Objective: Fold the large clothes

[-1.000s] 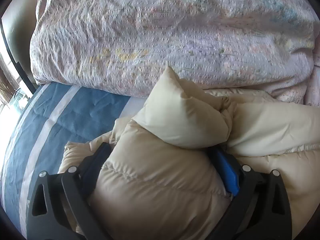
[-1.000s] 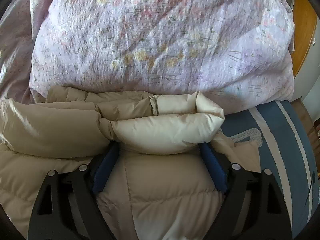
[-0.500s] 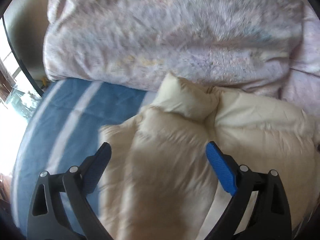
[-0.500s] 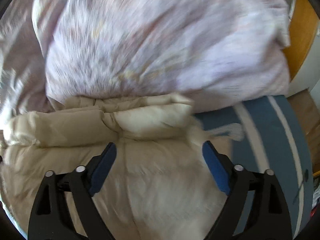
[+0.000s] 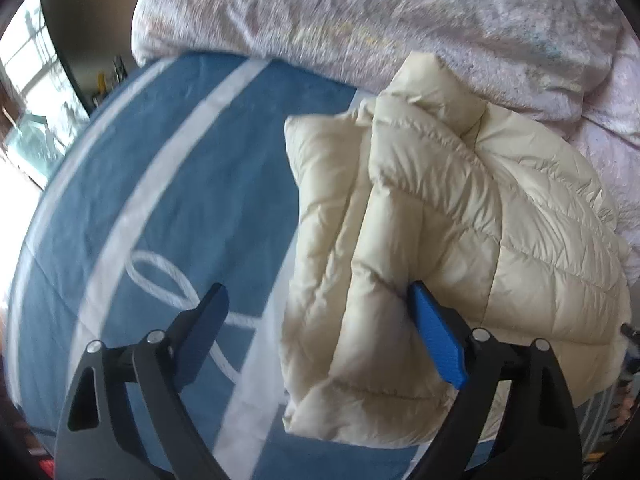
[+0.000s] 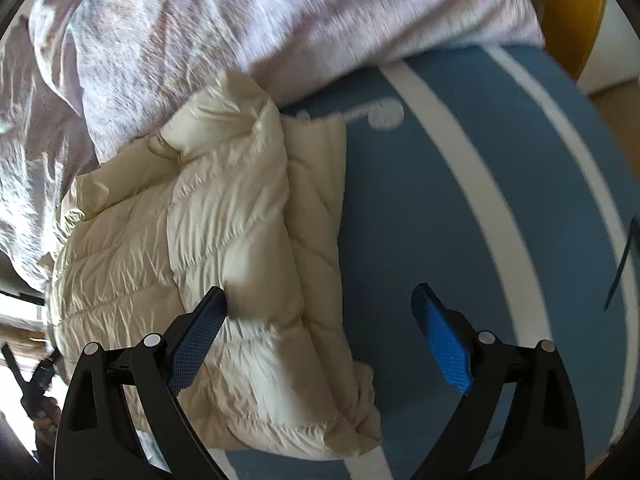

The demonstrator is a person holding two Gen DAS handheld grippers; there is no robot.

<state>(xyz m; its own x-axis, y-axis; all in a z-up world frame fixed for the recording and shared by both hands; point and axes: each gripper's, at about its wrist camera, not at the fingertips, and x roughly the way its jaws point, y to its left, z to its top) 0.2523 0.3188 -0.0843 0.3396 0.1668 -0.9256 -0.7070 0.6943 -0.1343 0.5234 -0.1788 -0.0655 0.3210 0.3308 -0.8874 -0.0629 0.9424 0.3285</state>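
Observation:
A cream quilted puffer jacket (image 5: 460,240) lies folded in a thick bundle on a blue bedspread (image 5: 180,180) with white stripes. My left gripper (image 5: 320,320) is open and empty above the jacket's left edge. The jacket also shows in the right wrist view (image 6: 208,240). My right gripper (image 6: 320,320) is open and empty above the jacket's right edge, over the blue bedspread (image 6: 460,200).
A bulky pink floral duvet (image 5: 380,20) is heaped behind the jacket and touches its far end; it also shows in the right wrist view (image 6: 200,32). A window (image 5: 24,92) is at the far left. An orange wooden panel (image 6: 572,12) stands at the far right.
Both grippers have let go of the jacket and pulled back and up from it. The left view has swung left and the right view right, showing more blue bedspread.

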